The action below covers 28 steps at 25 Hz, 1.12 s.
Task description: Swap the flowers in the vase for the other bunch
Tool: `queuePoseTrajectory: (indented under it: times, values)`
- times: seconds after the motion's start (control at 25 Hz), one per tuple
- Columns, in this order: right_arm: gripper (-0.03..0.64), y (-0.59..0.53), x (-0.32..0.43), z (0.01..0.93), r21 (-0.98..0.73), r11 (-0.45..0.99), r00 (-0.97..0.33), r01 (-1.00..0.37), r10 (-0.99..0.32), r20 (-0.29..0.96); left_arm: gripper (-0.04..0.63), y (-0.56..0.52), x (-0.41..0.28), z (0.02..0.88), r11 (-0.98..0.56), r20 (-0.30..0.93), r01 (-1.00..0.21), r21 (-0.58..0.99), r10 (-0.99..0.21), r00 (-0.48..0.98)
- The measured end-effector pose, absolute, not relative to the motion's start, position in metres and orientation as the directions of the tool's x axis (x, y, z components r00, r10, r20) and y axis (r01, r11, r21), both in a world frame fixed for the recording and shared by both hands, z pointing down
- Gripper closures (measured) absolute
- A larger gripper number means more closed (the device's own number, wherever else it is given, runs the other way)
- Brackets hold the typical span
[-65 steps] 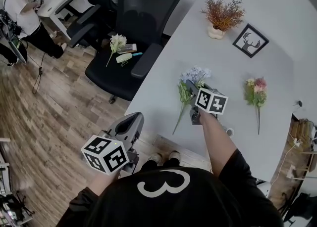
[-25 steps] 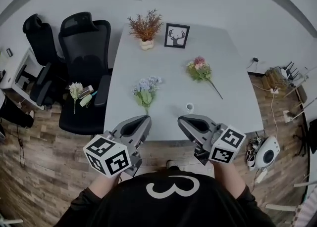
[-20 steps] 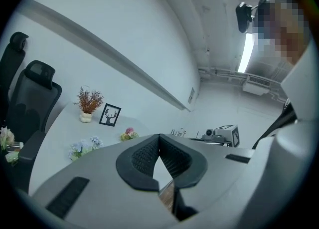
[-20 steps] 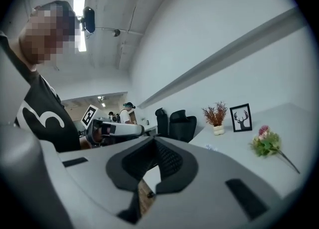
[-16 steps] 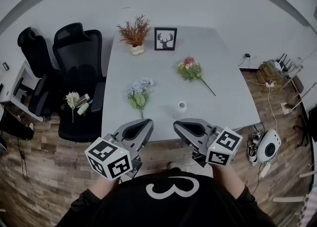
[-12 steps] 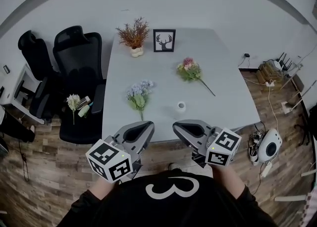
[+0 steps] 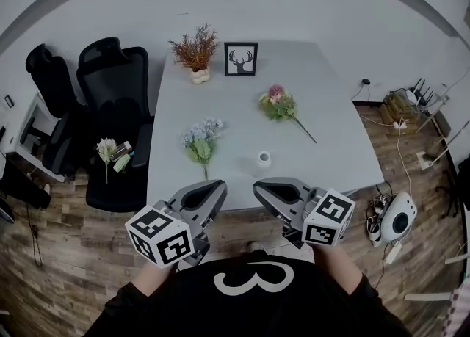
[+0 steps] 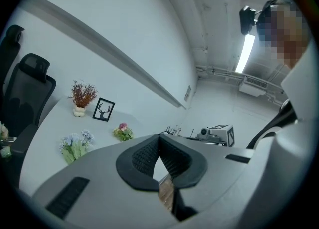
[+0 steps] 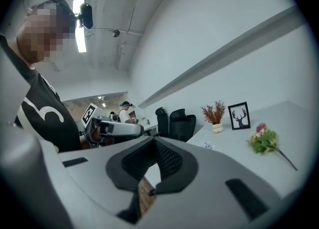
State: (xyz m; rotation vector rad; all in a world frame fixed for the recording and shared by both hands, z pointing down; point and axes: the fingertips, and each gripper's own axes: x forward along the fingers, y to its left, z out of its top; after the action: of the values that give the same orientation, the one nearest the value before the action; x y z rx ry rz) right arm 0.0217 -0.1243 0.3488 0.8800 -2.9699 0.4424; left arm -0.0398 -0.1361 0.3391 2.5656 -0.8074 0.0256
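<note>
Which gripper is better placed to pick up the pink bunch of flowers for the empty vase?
The right gripper, probably. The pink bunch lies on the right half of the table, and the small white vase stands just ahead of that gripper. The left gripper faces the blue bunch.

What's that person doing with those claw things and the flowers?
A person stands at the white table with a claw in each hand. The left claw and right claw are both shut and empty. The little white vase has no flowers in it. A blue bunch lies to its left, a pink bunch farther back. Neither claw touches them.
</note>
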Motion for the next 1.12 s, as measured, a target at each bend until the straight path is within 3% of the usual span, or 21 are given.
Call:
queuePoseTrajectory:
  times: [0.4, 0.64, 0.88, 1.12]
  values:
    - [0.609, -0.155, 0.055, 0.364, -0.216, 0.812, -0.84, -0.542, -0.518, 0.163, 0.586, -0.158, -0.01, 0.356, -0.703, 0.2, -0.567, 0.43, -0.538, 0.819]
    - [0.6, -0.218, 0.107, 0.379, -0.175, 0.774, -0.791, -0.609, -0.575, 0.208, 0.586, -0.183, 0.013, 0.372, -0.664, 0.237, -0.594, 0.454, -0.552, 0.799]
    - [0.551, -0.303, 0.16, 0.404, -0.136, 0.728, -0.73, -0.672, -0.621, 0.287, 0.586, -0.207, 0.017, 0.383, -0.604, 0.281, -0.649, 0.462, -0.594, 0.754]
    - [0.423, -0.377, 0.196, 0.427, -0.11, 0.694, -0.68, -0.712, -0.642, 0.354, 0.586, -0.237, 0.005, 0.389, -0.523, 0.299, -0.713, 0.468, -0.665, 0.684]
